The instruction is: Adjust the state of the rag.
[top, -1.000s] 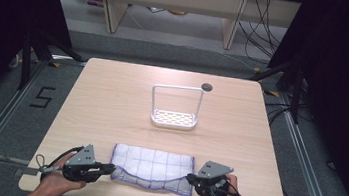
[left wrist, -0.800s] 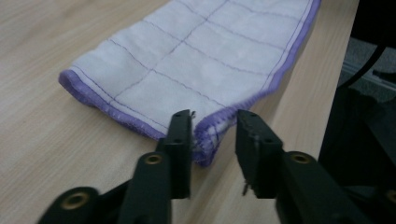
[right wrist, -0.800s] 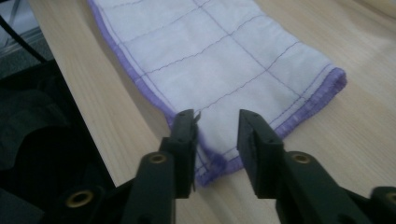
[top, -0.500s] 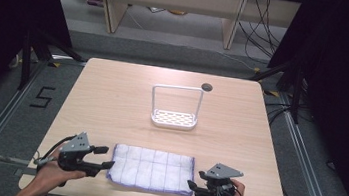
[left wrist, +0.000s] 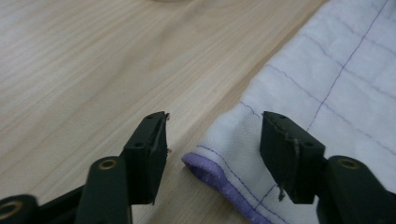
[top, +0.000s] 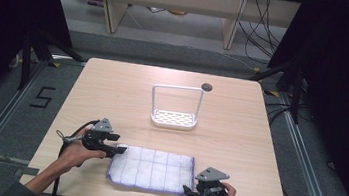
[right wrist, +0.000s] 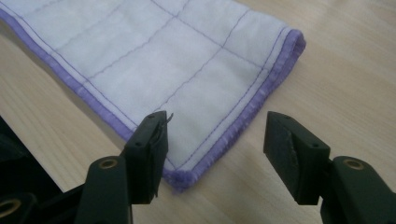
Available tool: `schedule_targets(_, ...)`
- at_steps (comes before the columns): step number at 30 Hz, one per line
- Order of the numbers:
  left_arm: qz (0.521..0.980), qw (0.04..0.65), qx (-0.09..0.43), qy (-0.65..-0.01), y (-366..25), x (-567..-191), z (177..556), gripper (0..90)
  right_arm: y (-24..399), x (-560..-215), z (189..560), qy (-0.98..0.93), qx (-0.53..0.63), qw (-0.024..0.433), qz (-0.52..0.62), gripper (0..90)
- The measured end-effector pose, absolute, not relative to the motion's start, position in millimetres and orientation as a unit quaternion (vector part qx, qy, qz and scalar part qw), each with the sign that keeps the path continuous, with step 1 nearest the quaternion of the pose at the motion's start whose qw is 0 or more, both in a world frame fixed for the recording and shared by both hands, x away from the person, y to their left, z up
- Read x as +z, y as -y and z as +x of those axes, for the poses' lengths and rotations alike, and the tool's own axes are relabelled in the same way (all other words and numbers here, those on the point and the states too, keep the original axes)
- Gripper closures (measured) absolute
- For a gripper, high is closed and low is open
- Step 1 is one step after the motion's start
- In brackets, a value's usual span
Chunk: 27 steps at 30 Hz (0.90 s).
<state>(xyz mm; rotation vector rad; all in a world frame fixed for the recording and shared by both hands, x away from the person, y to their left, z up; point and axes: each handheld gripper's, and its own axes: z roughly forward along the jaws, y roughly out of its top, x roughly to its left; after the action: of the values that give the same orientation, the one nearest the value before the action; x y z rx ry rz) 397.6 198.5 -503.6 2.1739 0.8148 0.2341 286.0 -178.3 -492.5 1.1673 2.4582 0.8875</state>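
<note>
Two grippers wait at a white cloth (top: 151, 169) on the bench (top: 112, 95).
Left gripper (top: 118, 149) and right gripper (top: 186, 191) gape wide, holding nothing, one at each corner.

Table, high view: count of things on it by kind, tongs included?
Cloth: 1
Rack: 1
Tongs: 2, left and right, both open at the cloth's corners
Total: 4

Open tongs (right wrist: 215, 135) straddle the cloth (right wrist: 177, 60) corner.
</note>
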Motion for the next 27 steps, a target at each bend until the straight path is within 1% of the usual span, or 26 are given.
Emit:
schedule_targets(2, 0.865, 0.383, 0.101, -0.307, -197, -507, 398, 43.7, 178, -494, 286, -0.85, 0.302, 0.142, 0.406, 39.6)
schedule_targets(3, 0.868, 0.38, 0.1, -0.304, -196, -508, 396, 45.7, 177, -495, 285, -0.851, 0.298, 0.139, 0.41, 39.6)
schedule_targets(4, 0.87, 0.38, 0.1, -0.299, -195, -508, 394, 49.7, 176, -496, 285, -0.852, 0.296, 0.142, 0.409, 39.6)
schedule_targets(5, 0.875, 0.375, 0.103, -0.287, -194, -508, 393, 51.8, 176, -496, 285, -0.852, 0.293, 0.143, 0.41, 39.4)
schedule_targets(6, 0.88, 0.37, 0.105, -0.279, -193, -509, 391, 58.5, 173, -497, 283, -0.855, 0.285, 0.147, 0.409, 39.7)
schedule_targets(7, 0.884, 0.368, 0.107, -0.268, -193, -509, 391, 61.2, 172, -499, 283, -0.858, 0.281, 0.151, 0.402, 39.9)
schedule_targets(9, 0.881, 0.371, 0.102, -0.274, -193, -510, 389, 68.7, 171, -499, 283, -0.858, 0.279, 0.154, 0.403, 39.7)
schedule_targets(11, 0.885, 0.368, 0.105, -0.266, -193, -509, 389, 73.0, 173, -500, 283, -0.857, 0.282, 0.154, 0.403, 40.1)
schedule_targets(12, 0.884, 0.369, 0.103, -0.267, -193, -509, 387, 73.0, 173, -500, 283, -0.857, 0.282, 0.154, 0.403, 40.1)
schedule_targets(13, 0.884, 0.369, 0.106, -0.267, -194, -509, 387, 77.3, 174, -496, 282, -0.851, 0.29, 0.149, 0.411, 40.7)
schedule_targets(15, 0.882, 0.375, 0.099, -0.27, -196, -510, 385, 79.1, 174, -492, 281, -0.847, 0.302, 0.154, 0.41, 40.6)
schedule_targets(20, 0.881, 0.375, 0.1, -0.271, -198, -510, 383, 81.9, 172, -493, 278, -0.847, 0.305, 0.14, 0.412, 41.4)
schedule_targets(21, 0.881, 0.375, 0.1, -0.271, -198, -510, 383, 82.3, 171, -495, 277, -0.849, 0.301, 0.132, 0.415, 43.6)
schedule_targets(22, 0.881, 0.375, 0.1, -0.271, -198, -510, 383, 82.4, 171, -497, 278, -0.85, 0.3, 0.14, 0.41, 44.8)
schedule_targets(23, 0.88, 0.375, 0.1, -0.272, -198, -510, 383, 82.7, 171, -497, 278, -0.85, 0.296, 0.136, 0.415, 46.7)
schedule_targets(24, 0.88, 0.375, 0.1, -0.272, -198, -510, 383, 82.9, 171, -497, 278, -0.85, 0.296, 0.136, 0.415, 46.7)
schedule_targets(25, 0.88, 0.376, 0.101, -0.271, -198, -510, 382, 82.9, 172, -498, 278, -0.851, 0.297, 0.14, 0.41, 49.0)
schedule_targets(26, 0.881, 0.376, 0.101, -0.271, -198, -510, 382, 83.0, 171, -500, 278, -0.854, 0.297, 0.136, 0.405, 54.3)
schedule_targets(27, 0.88, 0.375, 0.103, -0.272, -198, -510, 381, 83.0, 171, -500, 278, -0.854, 0.297, 0.136, 0.405, 54.3)
